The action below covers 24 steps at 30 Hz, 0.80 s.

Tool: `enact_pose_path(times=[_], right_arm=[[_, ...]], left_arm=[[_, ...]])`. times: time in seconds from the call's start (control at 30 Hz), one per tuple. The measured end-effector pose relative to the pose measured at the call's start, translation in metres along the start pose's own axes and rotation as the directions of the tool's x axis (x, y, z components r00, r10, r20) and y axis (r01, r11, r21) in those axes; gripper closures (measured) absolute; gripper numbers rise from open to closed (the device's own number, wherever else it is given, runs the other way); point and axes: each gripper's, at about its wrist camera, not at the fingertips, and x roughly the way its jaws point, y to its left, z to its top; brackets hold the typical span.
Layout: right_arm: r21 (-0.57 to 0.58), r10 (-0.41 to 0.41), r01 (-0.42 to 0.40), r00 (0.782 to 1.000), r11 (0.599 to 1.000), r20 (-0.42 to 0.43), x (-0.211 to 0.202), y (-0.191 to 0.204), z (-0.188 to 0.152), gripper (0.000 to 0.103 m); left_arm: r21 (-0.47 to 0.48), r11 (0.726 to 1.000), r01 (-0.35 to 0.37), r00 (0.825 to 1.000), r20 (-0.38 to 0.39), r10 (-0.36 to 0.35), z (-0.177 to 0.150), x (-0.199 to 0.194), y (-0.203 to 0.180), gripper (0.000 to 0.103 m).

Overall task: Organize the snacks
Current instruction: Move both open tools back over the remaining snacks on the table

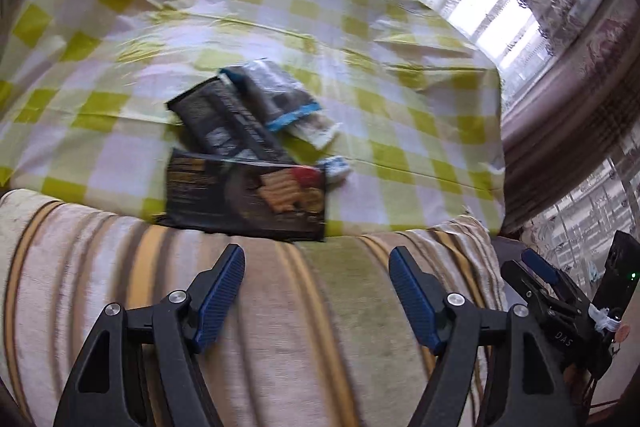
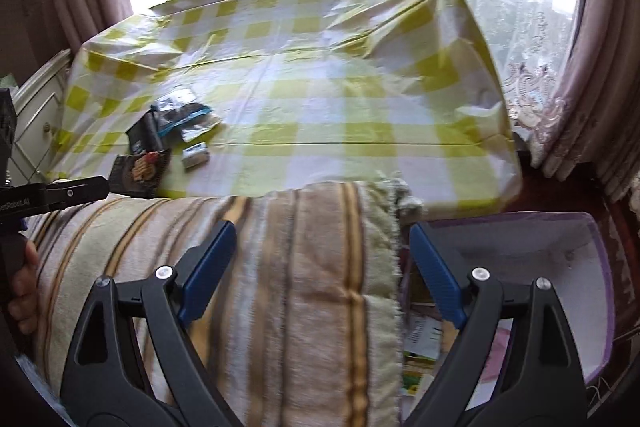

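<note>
Both tools empty, jaws spread wide, nothing between the pads.

Left tool [image 1: 318,291] hovers over the striped blanket [image 1: 280,307], pointing at the snack pile. Right tool [image 2: 322,279] sits over the blanket's right edge, with the purple-rimmed box [image 2: 560,255] under its right finger; some packets appear to be inside it already, though blur leaves the contents unclear.

Snacks lie in one loose cluster on the checked cloth [image 1: 400,99], at its near edge:
- dark biscuit pack [image 1: 244,199], flat, nearest, lower edge touching the blanket; long axis runs left-right across the left view.
- dark bar pack [image 1: 228,119] just behind, overlapping it, long axis diagonal from upper left to lower right.
- silver-and-blue pouch [image 1: 276,91] farther back, lying along the same diagonal.
- small white-blue item [image 1: 338,167] just right of the biscuit pack.

Key relation: pile is straight ahead of the left tool and slightly left of its centreline; from the right view it is far left, well apart. Left hand is judged nearer. The biscuit pack lies along the line between the jaws, so the wrist probably needs a roll.
</note>
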Motion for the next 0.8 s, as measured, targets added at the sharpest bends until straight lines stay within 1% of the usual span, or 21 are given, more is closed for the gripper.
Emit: enact_pose_path(times=[0.1, 0.2, 0.3, 0.37, 0.47, 0.57, 0.63, 0.67, 0.73, 0.8], right_arm=[[-0.009, 0.027, -0.027, 1.0, 1.0, -0.011, 0.007, 0.011, 0.002, 0.013], [-0.027, 0.039, -0.04, 0.999, 0.999, -0.03, 0.017, 0.02, 0.006, 0.013], [-0.033, 0.061, -0.063, 0.997, 0.998, -0.052, 0.026, 0.028, 0.01, 0.013], [-0.049, 0.071, -0.074, 0.995, 0.996, -0.066, 0.033, 0.035, 0.012, 0.013], [-0.074, 0.069, -0.076, 0.994, 0.994, -0.085, 0.044, 0.046, 0.017, 0.013], [-0.08, 0.076, -0.084, 0.993, 0.993, -0.093, 0.053, 0.053, 0.023, 0.013], [-0.089, 0.077, -0.086, 0.992, 0.992, -0.098, 0.06, 0.057, 0.027, 0.013], [-0.093, 0.076, -0.086, 0.992, 0.992, -0.103, 0.064, 0.059, 0.029, 0.013], [-0.1, 0.072, -0.084, 0.991, 0.991, -0.113, 0.071, 0.063, 0.031, 0.013], [-0.112, 0.076, -0.09, 0.989, 0.99, -0.126, 0.078, 0.068, 0.034, 0.013]], left_arm=[[-0.016, 0.999, -0.039, 0.999, 0.007, 0.04, 0.006, -0.005, 0.022, 0.028], [-0.012, 0.997, -0.072, 0.997, -0.026, 0.072, 0.01, -0.003, 0.037, 0.028], [0.051, 0.996, -0.079, 0.995, -0.063, 0.082, 0.015, 0.0, 0.039, 0.028], [0.108, 0.989, -0.099, 0.989, -0.096, 0.11, 0.018, 0.007, 0.037, 0.028], [0.175, 0.98, -0.097, 0.979, -0.16, 0.126, 0.025, 0.021, 0.037, 0.028], [0.175, 0.979, -0.104, 0.969, -0.203, 0.139, 0.032, 0.031, 0.046, 0.028], [0.185, 0.971, -0.152, 0.957, -0.218, 0.191, 0.037, 0.037, 0.053, 0.028], [0.202, 0.963, -0.179, 0.947, -0.229, 0.224, 0.038, 0.041, 0.055, 0.028], [0.249, 0.952, -0.175, 0.935, -0.261, 0.24, 0.04, 0.049, 0.055, 0.028], [0.295, 0.941, -0.168, 0.928, -0.275, 0.252, 0.041, 0.054, 0.053, 0.027]])
